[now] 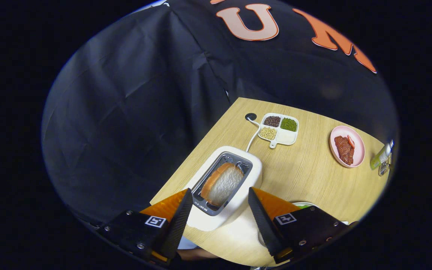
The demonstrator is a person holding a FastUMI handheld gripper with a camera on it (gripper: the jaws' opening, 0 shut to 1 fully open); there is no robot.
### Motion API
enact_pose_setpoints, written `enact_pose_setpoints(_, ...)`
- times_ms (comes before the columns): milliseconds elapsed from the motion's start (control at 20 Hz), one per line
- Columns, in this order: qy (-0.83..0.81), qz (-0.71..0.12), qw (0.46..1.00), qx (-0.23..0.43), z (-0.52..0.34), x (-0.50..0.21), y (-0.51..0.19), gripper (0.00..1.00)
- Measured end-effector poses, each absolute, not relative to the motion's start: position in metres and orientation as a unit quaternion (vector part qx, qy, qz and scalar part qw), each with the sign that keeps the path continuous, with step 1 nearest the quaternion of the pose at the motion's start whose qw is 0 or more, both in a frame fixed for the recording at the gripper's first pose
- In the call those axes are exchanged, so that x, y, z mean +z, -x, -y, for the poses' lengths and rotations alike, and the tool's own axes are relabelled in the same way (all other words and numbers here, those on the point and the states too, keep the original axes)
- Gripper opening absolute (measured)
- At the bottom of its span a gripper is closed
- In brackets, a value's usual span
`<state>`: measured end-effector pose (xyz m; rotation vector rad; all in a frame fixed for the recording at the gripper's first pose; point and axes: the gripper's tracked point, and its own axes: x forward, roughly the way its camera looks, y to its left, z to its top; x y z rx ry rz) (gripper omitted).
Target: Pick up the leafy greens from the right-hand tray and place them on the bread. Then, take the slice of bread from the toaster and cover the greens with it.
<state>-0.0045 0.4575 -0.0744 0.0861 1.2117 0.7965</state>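
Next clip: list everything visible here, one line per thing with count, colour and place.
table: one, light wood, under everything
toaster: one, white, just ahead of the fingers
bread slice: one, white with brown crust, standing in the toaster slot
cord: one, white, from toaster to the table's far edge
divided dish: one, white, holding beans, beyond the toaster
pink plate: one, holding red meat, right of the dish
bottle: one, green, past the plate
gripper: one, fingers open, either side of the toaster
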Motion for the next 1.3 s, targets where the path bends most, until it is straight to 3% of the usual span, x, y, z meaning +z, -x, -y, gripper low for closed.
enact_pose_setpoints(250,-0.027,-0.58,0.73,0.361,-0.482,-0.087,0.008,0.89)
enact_pose_setpoints(500,-0.012,-0.609,0.714,0.345,-0.493,-0.113,0.009,0.79)
enact_pose_setpoints(1000,-0.031,-0.619,0.712,0.329,-0.487,-0.123,0.007,0.37)
enact_pose_setpoints(1150,-0.045,-0.604,0.728,0.321,-0.477,-0.12,-0.002,0.14)
enact_pose_setpoints(1300,-0.074,-0.594,0.73,0.33,-0.469,-0.107,-0.003,0.12)
